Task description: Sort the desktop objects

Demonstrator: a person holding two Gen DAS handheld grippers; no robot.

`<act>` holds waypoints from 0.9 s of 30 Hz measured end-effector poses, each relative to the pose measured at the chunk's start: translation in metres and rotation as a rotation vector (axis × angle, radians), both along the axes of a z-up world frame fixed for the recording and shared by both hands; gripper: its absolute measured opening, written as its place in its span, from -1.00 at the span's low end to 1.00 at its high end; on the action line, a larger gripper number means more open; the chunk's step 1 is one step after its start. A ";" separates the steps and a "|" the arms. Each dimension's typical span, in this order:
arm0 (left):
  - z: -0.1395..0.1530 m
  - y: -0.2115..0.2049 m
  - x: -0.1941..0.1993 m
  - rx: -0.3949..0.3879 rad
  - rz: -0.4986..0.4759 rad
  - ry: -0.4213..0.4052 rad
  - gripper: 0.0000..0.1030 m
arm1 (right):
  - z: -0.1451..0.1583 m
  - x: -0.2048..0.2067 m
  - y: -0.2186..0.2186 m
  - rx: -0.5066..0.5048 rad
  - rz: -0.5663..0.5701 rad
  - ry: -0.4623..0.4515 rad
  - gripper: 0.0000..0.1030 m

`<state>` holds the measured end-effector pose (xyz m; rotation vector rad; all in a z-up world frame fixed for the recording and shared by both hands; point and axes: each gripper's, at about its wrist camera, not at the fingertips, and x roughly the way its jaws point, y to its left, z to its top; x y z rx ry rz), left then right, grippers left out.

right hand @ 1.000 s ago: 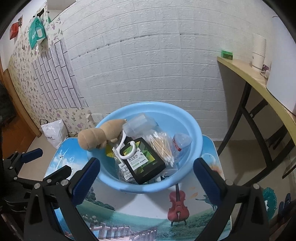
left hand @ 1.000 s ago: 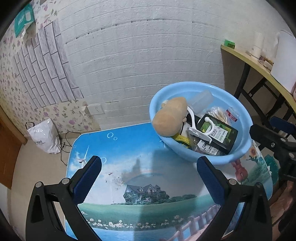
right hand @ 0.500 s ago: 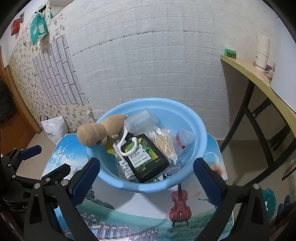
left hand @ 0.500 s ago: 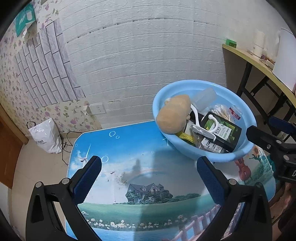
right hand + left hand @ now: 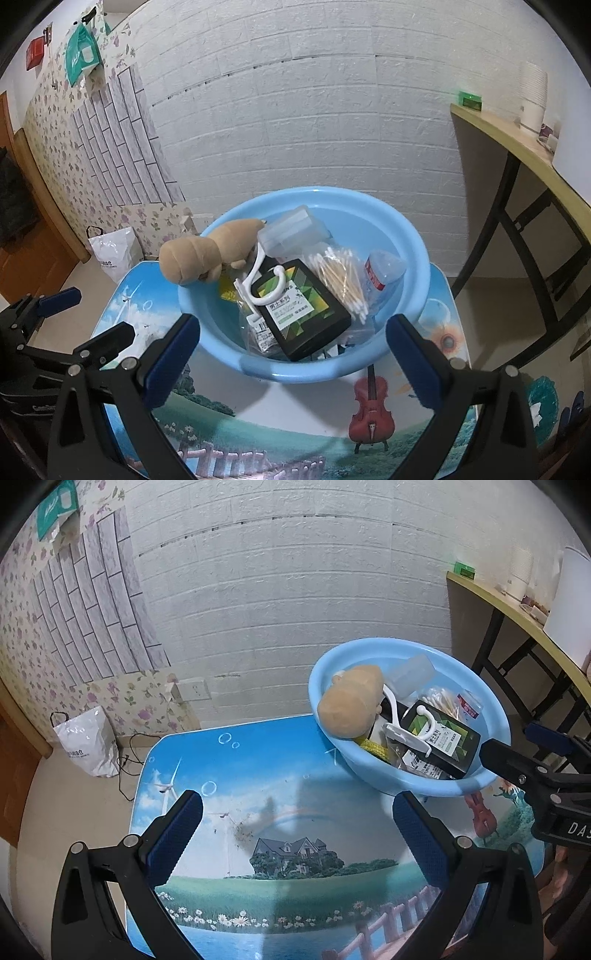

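1. Left wrist view: left gripper (image 5: 297, 818) held above printed landscape surface (image 5: 280, 775), jaws spread wide, nothing between them.
2. Light blue basin (image 5: 369, 764) at far right part of surface, packed w/ items. Tan plush toy (image 5: 351, 707) leaning over basin's left rim. White plastic hook (image 5: 406, 734) lying across black box w/ green label (image 5: 441, 738). Cotton swab pack (image 5: 441, 699) and clear container (image 5: 412, 672) toward far side of basin.
3. Right gripper (image 5: 528, 753) seen at right edge, just beside basin's near-right rim, empty.
4. White plastic bag (image 5: 86, 744) on floor by flowered wall, left of surface; side table (image 5: 517, 613) along right wall.
5. Right wrist view: right gripper (image 5: 291, 334) hovering before basin (image 5: 291, 371), jaws apart, empty; basin centred between them.
6. Plush toy (image 5: 203, 253) draped on left rim. Black box (image 5: 303, 308) tilted in middle, hook (image 5: 262, 286) on top of it. Swab pack (image 5: 343, 277) right of box, small clear bottle w/ red label (image 5: 380, 271) beside swabs, clear container (image 5: 291, 229) behind.
7. Left gripper (image 5: 79, 321) at left edge, over surface's (image 5: 314, 417) left part, empty. Cups stack (image 5: 532, 98) on side table.
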<state>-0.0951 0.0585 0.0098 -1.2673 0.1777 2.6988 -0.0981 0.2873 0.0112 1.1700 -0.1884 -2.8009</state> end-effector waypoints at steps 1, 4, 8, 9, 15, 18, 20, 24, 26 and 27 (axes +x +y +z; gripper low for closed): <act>0.000 -0.001 0.000 -0.002 0.006 -0.001 1.00 | 0.000 0.000 0.000 -0.001 0.001 -0.001 1.00; -0.002 -0.004 0.000 0.009 0.019 -0.013 1.00 | 0.000 0.000 -0.003 0.003 0.007 -0.002 1.00; -0.003 -0.009 -0.001 0.033 0.036 -0.025 1.00 | 0.000 0.001 -0.004 0.002 0.015 -0.003 1.00; -0.003 -0.009 -0.001 0.035 0.040 -0.027 1.00 | 0.000 0.001 -0.004 0.002 0.016 -0.004 1.00; -0.004 -0.009 0.000 0.010 0.053 -0.020 1.00 | -0.001 0.001 -0.005 0.001 0.017 -0.009 1.00; -0.004 -0.008 0.000 0.014 0.049 -0.026 1.00 | -0.001 0.002 -0.006 0.005 0.016 -0.009 1.00; -0.005 -0.008 0.000 0.012 0.048 -0.030 1.00 | -0.001 0.002 -0.007 0.005 0.016 -0.009 1.00; -0.005 -0.007 0.002 0.003 0.037 -0.033 1.00 | 0.000 0.003 -0.009 0.007 0.020 -0.009 1.00; -0.006 -0.007 0.003 -0.030 0.057 -0.026 1.00 | 0.000 0.004 -0.010 0.008 0.021 -0.009 1.00; -0.006 -0.007 0.004 -0.052 0.073 -0.019 1.00 | 0.000 0.005 -0.010 0.008 0.021 -0.009 1.00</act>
